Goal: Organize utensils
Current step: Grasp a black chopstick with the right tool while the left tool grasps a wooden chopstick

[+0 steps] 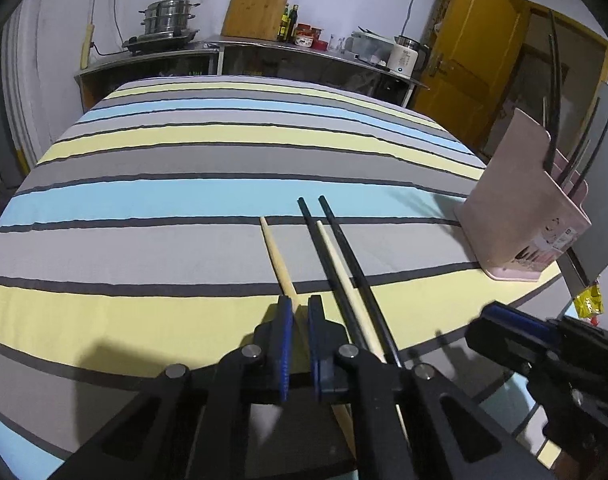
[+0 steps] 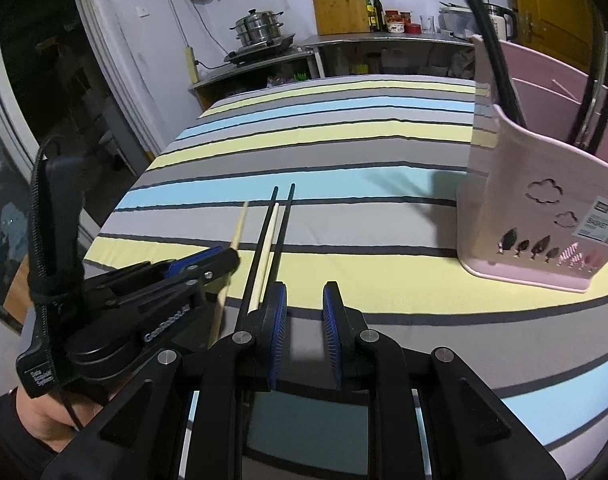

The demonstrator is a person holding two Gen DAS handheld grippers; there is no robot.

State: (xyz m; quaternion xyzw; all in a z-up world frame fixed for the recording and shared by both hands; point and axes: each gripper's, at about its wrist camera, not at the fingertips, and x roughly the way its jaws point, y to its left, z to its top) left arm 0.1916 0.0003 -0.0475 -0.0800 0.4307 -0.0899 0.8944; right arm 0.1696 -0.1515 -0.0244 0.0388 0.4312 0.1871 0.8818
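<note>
**Four chopsticks left on the striped worktop**

Four lying side by side near the front edge: left pale chopstick (image 1: pixel 275 256), then two black chopsticks (image 1: pixel 336 256) flanking a second pale chopstick (image 1: pixel 338 264). Pink utensil holder (image 2: pixel 536 216) standing well apart to the right, already loaded with several dark utensils (image 1: pixel 554 92).

Left gripper (image 1: pixel 300 312) straddling the near end of the left pale chopstick, jaws narrowly apart around it; cannot tell whether actually clamped. Right gripper (image 2: pixel 304 304) parted with nothing between the jaws, hovering just right of the group.

Likely step: picking up the outer pale chopstick. Next move calling for a firm close on the stick, a lift clear of the striped cloth (image 1: pixel 184 200), a swing right, then tipping it upright over a holder compartment. Care needed to avoid nudging the neighbouring three.
</note>
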